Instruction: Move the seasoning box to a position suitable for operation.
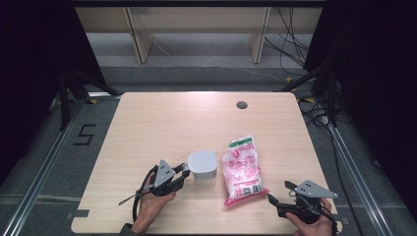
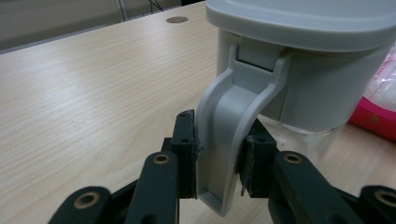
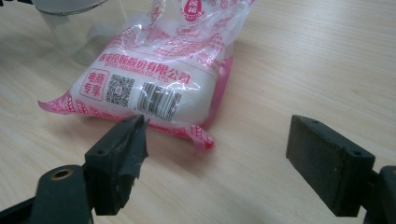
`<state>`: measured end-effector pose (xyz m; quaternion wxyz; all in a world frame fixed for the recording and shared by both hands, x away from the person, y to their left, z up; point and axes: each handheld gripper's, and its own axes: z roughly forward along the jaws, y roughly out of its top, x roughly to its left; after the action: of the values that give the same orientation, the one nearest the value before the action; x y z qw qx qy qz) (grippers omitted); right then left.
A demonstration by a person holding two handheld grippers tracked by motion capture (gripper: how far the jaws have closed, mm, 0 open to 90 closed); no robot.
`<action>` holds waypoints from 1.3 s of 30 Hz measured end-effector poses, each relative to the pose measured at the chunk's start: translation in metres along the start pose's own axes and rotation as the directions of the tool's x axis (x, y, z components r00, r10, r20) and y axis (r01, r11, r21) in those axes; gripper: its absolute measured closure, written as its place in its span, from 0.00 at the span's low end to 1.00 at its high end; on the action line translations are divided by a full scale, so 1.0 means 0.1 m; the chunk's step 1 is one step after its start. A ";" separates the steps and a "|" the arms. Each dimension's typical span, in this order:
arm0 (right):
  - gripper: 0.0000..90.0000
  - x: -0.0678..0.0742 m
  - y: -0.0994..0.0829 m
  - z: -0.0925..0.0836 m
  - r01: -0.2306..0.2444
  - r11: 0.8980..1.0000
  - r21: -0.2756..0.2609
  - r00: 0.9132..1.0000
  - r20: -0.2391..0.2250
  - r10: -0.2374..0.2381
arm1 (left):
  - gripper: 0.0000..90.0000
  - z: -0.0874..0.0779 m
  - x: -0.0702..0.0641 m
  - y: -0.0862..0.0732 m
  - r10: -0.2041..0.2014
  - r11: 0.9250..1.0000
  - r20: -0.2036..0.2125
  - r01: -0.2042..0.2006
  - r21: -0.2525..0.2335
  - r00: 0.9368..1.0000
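Near edge: right gripper [image 1: 276, 191] sits low at the table's near right corner, jaws spread wide, nothing between them. In the right gripper view the bag's [image 3: 154, 70] near sealed end lies just ahead of the left jaw, apart from it; bare wood in front of the right jaw.

Left gripper [image 1: 185, 171] is left of centre, a bit further in, hand [image 1: 155, 204] coming over the near edge. In the left gripper view its jaws are clamped narrow on the grey latch flap [image 2: 229, 140] that hangs from the lid [image 2: 303, 21] of the container [image 1: 202, 168]; both pads press the flap's sides.

Container: grey lid on, grey collar under it, clear body below. Contents can't be made out. It stands mid-table toward the near side, upright.

Bag: clear and pink plastic pack of white stuff, lying flat just right of the container, long axis running near to far, small gap between the two in the high view.

Open room: table [image 1: 162, 118] far half is bare wood up to a round grommet hole [image 1: 241, 104] near the far edge. Wide bare strip on the left, narrower one right of the bag.
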<state>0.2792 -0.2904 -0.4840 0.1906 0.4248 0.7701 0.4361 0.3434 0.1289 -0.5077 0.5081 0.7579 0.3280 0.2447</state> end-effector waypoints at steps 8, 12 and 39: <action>0.24 -0.01 0.01 0.00 0.000 1.000 0.011 1.000 -0.006 0.000 | 0.79 -0.04 0.03 -0.02 0.008 1.000 0.012 -0.008 0.002 1.000; 0.24 0.00 0.00 0.01 0.000 1.000 0.003 1.000 -0.007 0.000 | 0.79 -0.04 0.04 -0.02 0.009 1.000 0.025 -0.008 -0.004 1.000; 0.24 -0.02 -0.01 0.00 -0.028 0.999 0.016 0.999 -0.014 0.028 | 0.48 -0.24 0.10 0.18 -0.005 0.999 0.109 0.000 0.042 0.994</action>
<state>0.2796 -0.2923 -0.4849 0.1755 0.4338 0.7688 0.4359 0.3372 0.1463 -0.4819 0.5097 0.7801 0.3058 0.1955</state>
